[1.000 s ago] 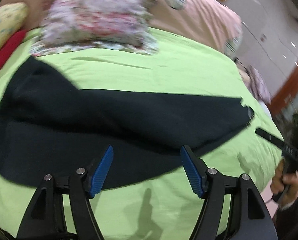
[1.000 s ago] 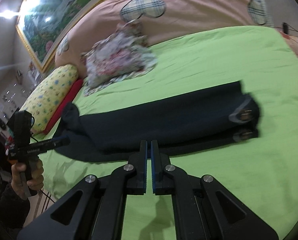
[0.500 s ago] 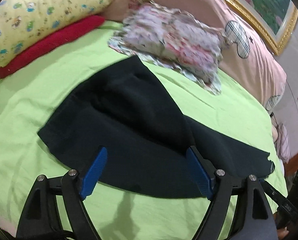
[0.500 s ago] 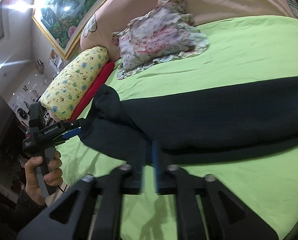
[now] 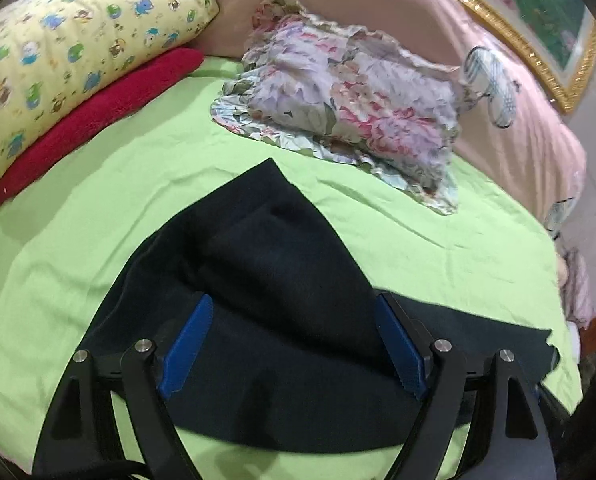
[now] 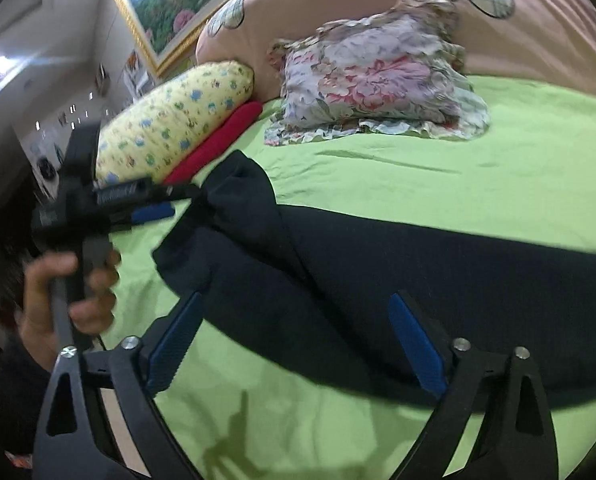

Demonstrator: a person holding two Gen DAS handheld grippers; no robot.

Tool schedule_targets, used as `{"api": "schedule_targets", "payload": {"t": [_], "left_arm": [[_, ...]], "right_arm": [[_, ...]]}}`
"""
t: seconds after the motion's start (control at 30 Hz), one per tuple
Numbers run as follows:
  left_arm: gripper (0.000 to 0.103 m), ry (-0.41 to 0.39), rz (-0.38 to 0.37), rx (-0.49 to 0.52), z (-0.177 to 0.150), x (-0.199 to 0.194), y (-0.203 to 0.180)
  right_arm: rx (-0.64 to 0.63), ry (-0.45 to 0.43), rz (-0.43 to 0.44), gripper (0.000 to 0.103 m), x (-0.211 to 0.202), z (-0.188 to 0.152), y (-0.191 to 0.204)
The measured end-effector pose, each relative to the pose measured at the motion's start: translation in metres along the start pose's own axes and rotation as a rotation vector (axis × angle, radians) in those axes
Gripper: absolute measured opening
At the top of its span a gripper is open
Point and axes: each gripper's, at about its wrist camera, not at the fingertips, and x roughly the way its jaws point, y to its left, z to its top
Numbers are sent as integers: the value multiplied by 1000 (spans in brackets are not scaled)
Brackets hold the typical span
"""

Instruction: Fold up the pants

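Note:
Dark navy pants (image 5: 282, 260) lie stretched across the green bed sheet (image 5: 98, 184), one leg folded over the other. My left gripper (image 5: 294, 312) hovers open over the wide bunched end of the pants, its blue pads (image 5: 190, 332) apart and pressing on nothing. In the right wrist view the pants (image 6: 418, 264) run off to the right. My right gripper (image 6: 296, 304) is over their near edge, its jaws opening, with cloth below them but not pinched. That view also shows the left gripper (image 6: 182, 200) at the pants' left end, held by a hand (image 6: 70, 280).
A floral cushion (image 5: 350, 96) sits on the sheet behind the pants. A yellow patterned pillow (image 5: 78, 48) rests on a red roll (image 5: 98, 112) at the back left. A pink padded headboard (image 5: 518, 128) and a gold-framed painting (image 6: 170, 12) stand beyond.
Both grippers have swung along the pants toward the wide bunched end. The right gripper has gone from shut to wide open. The left gripper has come in over the cloth.

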Motion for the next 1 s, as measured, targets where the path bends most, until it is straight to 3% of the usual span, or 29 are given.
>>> {"api": "schedule_targets", "payload": {"t": [0.07,0.13,0.2,0.33,0.53,0.6,0.63,0.67,0.7,0.73,0.77,1.0], "left_arm": [[83,3,7,-11,11,11,-7],[83,36,70,-34,24,29,-12],[83,45,70,-49,36,41,-16],[83,82,206,-33,55,67,-20],[83,137,279,4,59,95,-17],[82,150,321,60,60,105,-24],[79,157,334,82,60,110,-26],[61,159,342,112,59,115,-28],[39,174,350,132,57,120,-29],[26,192,340,134,55,123,-27],[5,202,315,125,54,125,-25],[2,106,133,11,34,86,-3]], "right_arm": [[-20,22,17,78,11,3,3],[-55,51,32,75,26,9,8],[-101,78,22,70,39,13,13],[-184,122,38,69,66,19,25],[-269,197,20,53,111,20,27],[-263,215,25,24,121,19,24],[-256,221,24,19,125,19,22],[-253,220,23,8,126,19,20],[-252,217,24,6,124,19,20],[-250,208,36,6,121,19,19],[-249,194,45,5,117,19,18],[-281,117,126,5,76,20,32]]}}
